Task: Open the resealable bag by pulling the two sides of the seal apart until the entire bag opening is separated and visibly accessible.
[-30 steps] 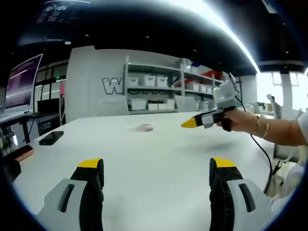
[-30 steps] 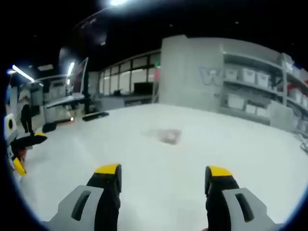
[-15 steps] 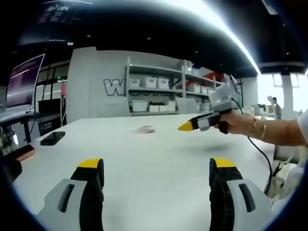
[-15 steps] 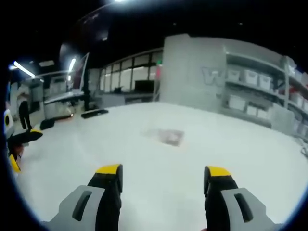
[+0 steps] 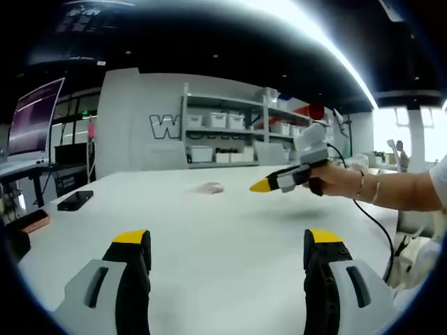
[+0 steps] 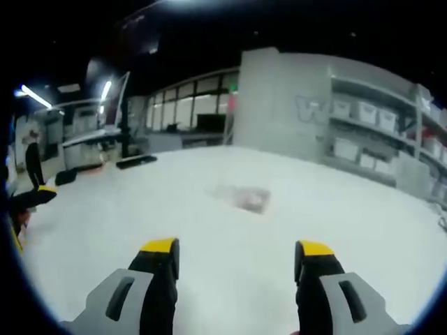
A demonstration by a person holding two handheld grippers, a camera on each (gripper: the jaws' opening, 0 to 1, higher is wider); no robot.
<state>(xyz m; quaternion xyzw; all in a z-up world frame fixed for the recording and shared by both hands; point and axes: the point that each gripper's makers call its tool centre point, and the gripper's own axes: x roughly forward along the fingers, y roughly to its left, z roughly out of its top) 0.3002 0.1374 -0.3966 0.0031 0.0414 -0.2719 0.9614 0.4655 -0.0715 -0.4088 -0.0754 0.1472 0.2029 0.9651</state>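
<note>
A small clear resealable bag (image 5: 209, 187) with something pinkish inside lies flat far out on the white table (image 5: 223, 237). In the right gripper view the same bag (image 6: 246, 197) is ahead of the jaws, blurred. My left gripper (image 5: 227, 251) stands open low over the near table, far from the bag. My right gripper (image 6: 237, 258) is open too, with nothing between its yellow-tipped jaws. In the left gripper view a hand holds the right gripper (image 5: 279, 180) above the table, right of the bag. At the left edge of the right gripper view the left gripper (image 6: 31, 199) peeks in.
A black phone (image 5: 74, 200) and an orange-edged object (image 5: 31, 223) lie at the table's left side. Shelves with white bins (image 5: 230, 132) line the back wall. A monitor (image 5: 31, 118) stands at left. A cable (image 5: 374, 223) hangs from the right gripper.
The right gripper has moved leftward and slightly forward, closer to the bag. The left gripper has stayed put. Both remain open.
</note>
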